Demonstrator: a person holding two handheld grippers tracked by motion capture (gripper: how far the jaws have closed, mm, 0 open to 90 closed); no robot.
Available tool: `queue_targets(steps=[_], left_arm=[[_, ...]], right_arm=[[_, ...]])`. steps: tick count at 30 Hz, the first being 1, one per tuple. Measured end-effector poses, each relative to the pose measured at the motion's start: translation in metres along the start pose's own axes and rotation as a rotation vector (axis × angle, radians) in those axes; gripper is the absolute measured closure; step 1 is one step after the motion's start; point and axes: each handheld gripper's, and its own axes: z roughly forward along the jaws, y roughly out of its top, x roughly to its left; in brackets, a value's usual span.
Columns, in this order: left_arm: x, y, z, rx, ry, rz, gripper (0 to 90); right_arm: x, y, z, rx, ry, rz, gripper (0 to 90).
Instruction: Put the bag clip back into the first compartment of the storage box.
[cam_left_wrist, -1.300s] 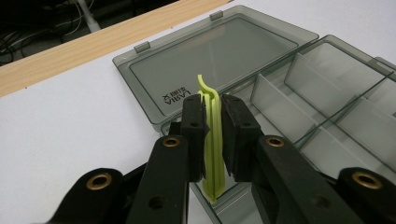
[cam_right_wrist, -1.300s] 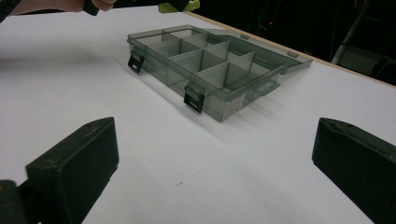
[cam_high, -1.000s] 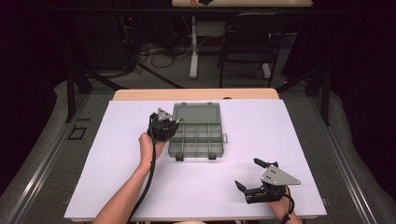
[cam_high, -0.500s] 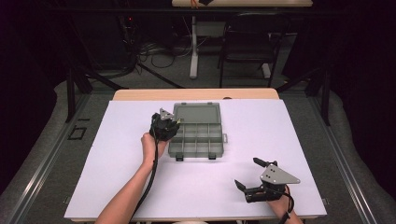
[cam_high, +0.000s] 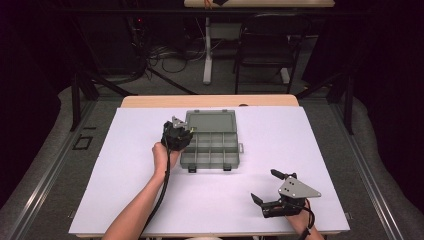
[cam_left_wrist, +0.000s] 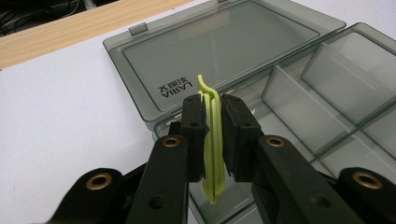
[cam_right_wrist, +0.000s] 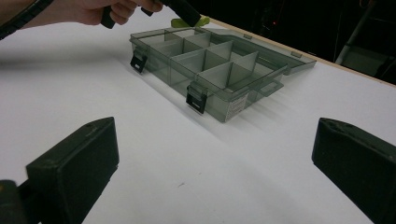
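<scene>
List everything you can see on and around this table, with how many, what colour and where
green clip: one, yellow-green, clamped upright between the left gripper's pads, above the box's corner compartment
compartment box: one, smoky clear grey, mid-table, compartments empty
box lid: one, same grey, hinged open and lying flat behind the box
latches: two, black, on the box's front wall
table: one, white top with a wooden far edge
chair: one, dark, on the floor beyond the table
left gripper: one, black, at the box's left edge, shut on the clip
right gripper: one, black with a grey plate, near right of the table, jaws wide open, holding nothing
</scene>
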Motion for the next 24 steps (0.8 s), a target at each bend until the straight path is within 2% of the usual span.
queue_targets(steps=[14,16,19,20,23,24], left_arm=[[-0.0017,0.0006,0.0045,0.014,-0.021,0.024,79.7],[0.0000,0.0005,0.0046,0.027,-0.037,0.027,79.0],[0.0025,0.0001,0.0032,0.010,-0.072,0.001,66.7],[0.0028,0.0002,0.0011,0.008,-0.072,-0.007,54.1],[0.0029,0.0010,-0.0030,0.006,-0.073,-0.014,37.0],[0.0022,0.0011,-0.0051,-0.003,-0.064,-0.009,37.0]], right_arm=[[0.0007,-0.0003,-0.0019,0.004,-0.002,0.002,0.2],[0.0009,-0.0003,-0.0022,0.007,-0.002,0.001,0.2],[0.0007,-0.0004,-0.0025,0.008,-0.002,-0.001,0.2],[0.0008,-0.0005,-0.0026,0.007,-0.003,0.000,0.2],[0.0008,-0.0005,-0.0027,0.005,-0.003,0.000,0.2],[0.0010,-0.0006,-0.0029,0.005,-0.001,0.001,0.2]])
